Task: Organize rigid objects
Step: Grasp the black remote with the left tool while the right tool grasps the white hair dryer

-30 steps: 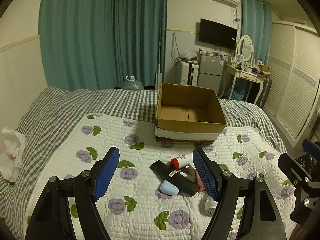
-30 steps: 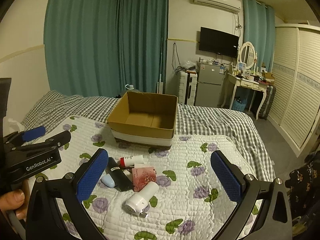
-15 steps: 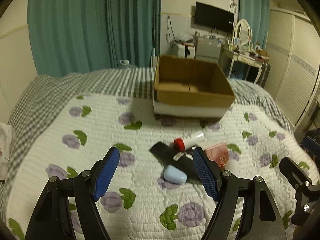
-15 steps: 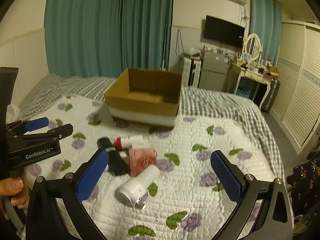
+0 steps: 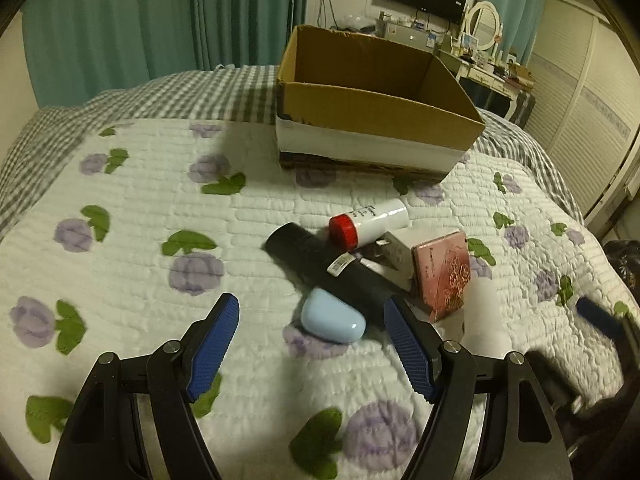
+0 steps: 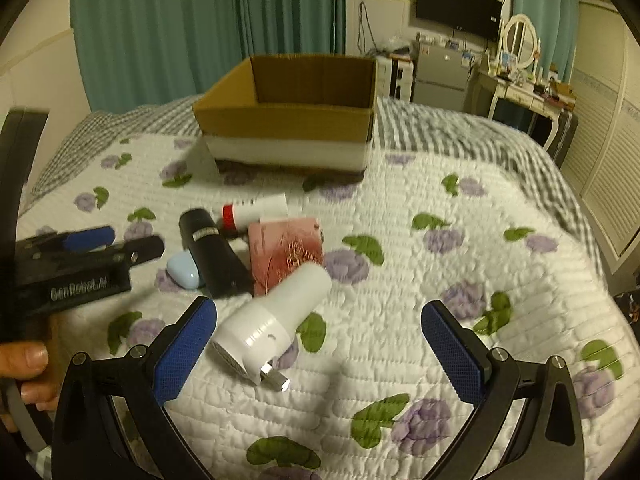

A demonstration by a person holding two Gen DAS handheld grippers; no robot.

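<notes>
left gripper [image 5: 310, 330]: jaws wide apart, holding nothing, hovering low over the quilt [image 5: 132, 216] on the bed. pale blue case [image 5: 333, 316] lies between the jaws, nearer the right-hand pad, just ahead of the tips. black cylinder [image 5: 324, 266] lies diagonally beyond the blue case, touching it; its far end points up-left of the jaw gap. past it, a white tube with red cap [image 5: 368, 222] lies on its side, cap against the cylinder. right of the gap, ahead of the right pad, a pink box [image 5: 442, 274] leans tilted on a small grey item i cannot identify. cardboard box [image 5: 376, 100] stands open well beyond the jaws, centred to slightly right.

right gripper [image 6: 320, 338]: jaws wide apart, holding nothing. white charger plug [image 6: 274, 320] lies on the quilt between the jaws, close to the left-hand pad, prongs toward the camera, well apart from the right-hand pad. its far end touches or overlaps the pink box; contact unclear. other items cluster beyond the left pad. left gripper's body shows at far left of this view, with the hand [image 6: 24, 376] on its handle.
</notes>
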